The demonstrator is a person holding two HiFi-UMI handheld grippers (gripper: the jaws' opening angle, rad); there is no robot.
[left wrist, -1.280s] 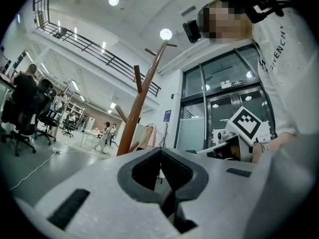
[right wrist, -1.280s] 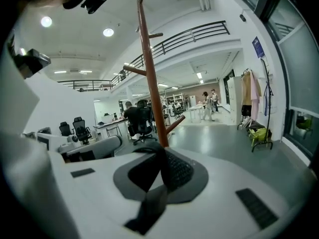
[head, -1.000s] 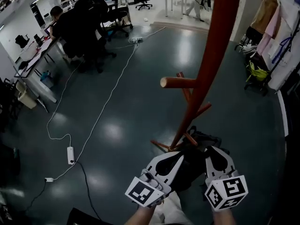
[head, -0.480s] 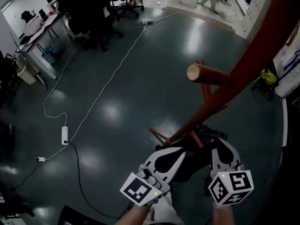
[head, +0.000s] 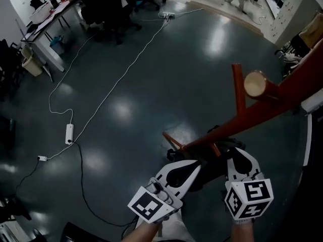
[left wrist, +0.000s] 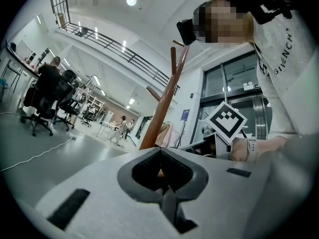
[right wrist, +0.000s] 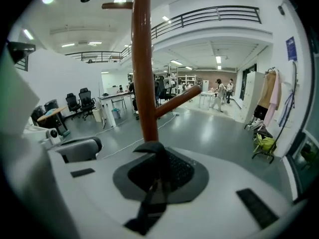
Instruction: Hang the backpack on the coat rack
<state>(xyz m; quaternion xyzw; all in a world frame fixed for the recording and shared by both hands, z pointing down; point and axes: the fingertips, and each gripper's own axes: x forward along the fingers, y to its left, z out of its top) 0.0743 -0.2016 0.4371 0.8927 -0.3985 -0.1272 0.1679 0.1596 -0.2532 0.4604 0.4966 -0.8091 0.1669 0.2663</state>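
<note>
The coat rack peg (head: pixel 256 84) now looms nearer, so the backpack (head: pixel 212 169) seems to be rising: right gripper (right wrist: pixel 155 173) pinches its strap (right wrist: pixel 144 210), left gripper (left wrist: pixel 162 172) closed, hold unclear.

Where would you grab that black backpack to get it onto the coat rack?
By its strap, coming from above. The strap is a thin loop that fits between narrow jaws; the right tool is shut on it. The backpack lies beneath the tool, and the loop should slip over a peg of the coat rack.
</note>
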